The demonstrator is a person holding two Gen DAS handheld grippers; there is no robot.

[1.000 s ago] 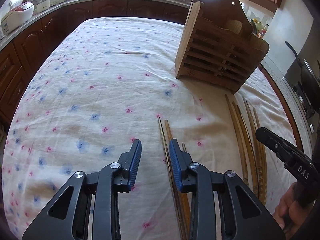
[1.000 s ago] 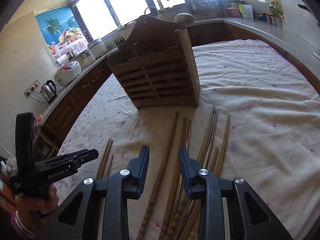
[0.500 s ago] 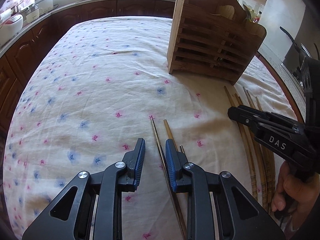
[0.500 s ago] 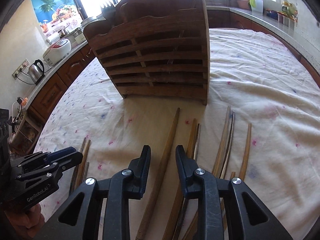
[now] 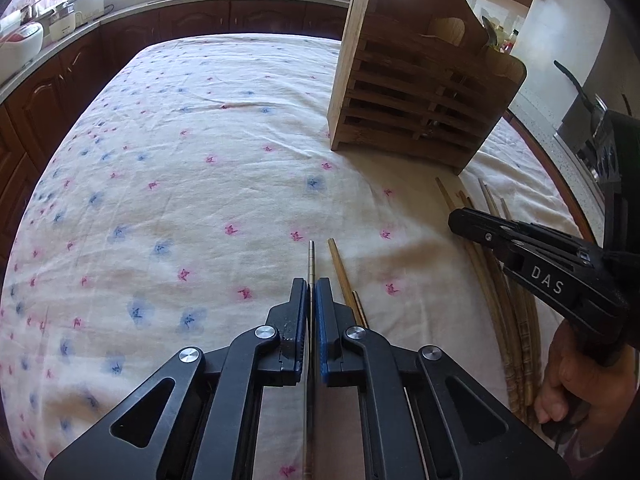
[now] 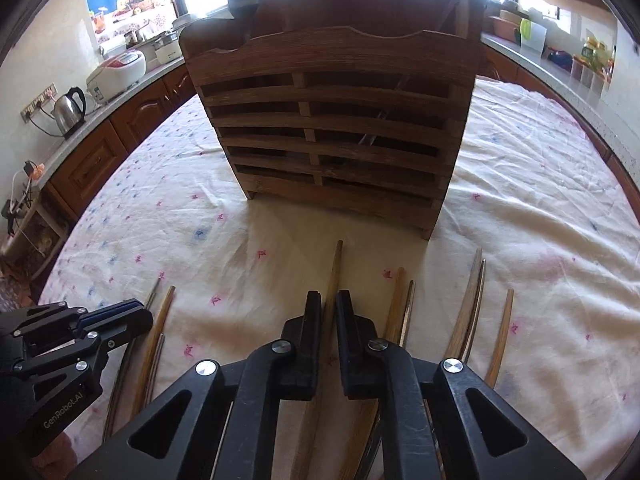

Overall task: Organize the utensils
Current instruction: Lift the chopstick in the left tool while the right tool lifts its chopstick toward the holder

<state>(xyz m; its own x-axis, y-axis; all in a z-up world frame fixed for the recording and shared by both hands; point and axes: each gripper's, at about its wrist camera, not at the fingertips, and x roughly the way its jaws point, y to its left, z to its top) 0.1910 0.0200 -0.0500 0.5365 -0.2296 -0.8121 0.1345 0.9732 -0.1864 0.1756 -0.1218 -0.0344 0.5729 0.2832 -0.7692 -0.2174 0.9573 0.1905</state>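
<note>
Left gripper (image 5: 311, 292): its jaws are pinching a thin metal chopstick (image 5: 311, 258), which is running straight forward between the pads with its tip poking out ahead, pointing toward the far table edge.
Spare sticks, left group: a wooden chopstick (image 5: 340, 270) and a shorter one are lying just beside the right pad on the floral tablecloth (image 5: 180, 168), parallel to the held one.
Key relation: both held sticks are lying along their grippers' forward axes, so each is going to need tipping upright before entering the wooden holder (image 6: 332, 120).
Right gripper (image 6: 328, 312): its jaws are closing around a long wooden chopstick (image 6: 335, 268), tip aimed at the holder's base; I judge it gripped, contact looking snug.
Nearer hand: the right one, sitting directly before the holder; the left is standing well apart, off to the side.
Right group: more sticks (image 6: 472, 304) are fanning out beside the right gripper, awaiting later pickups.
</note>
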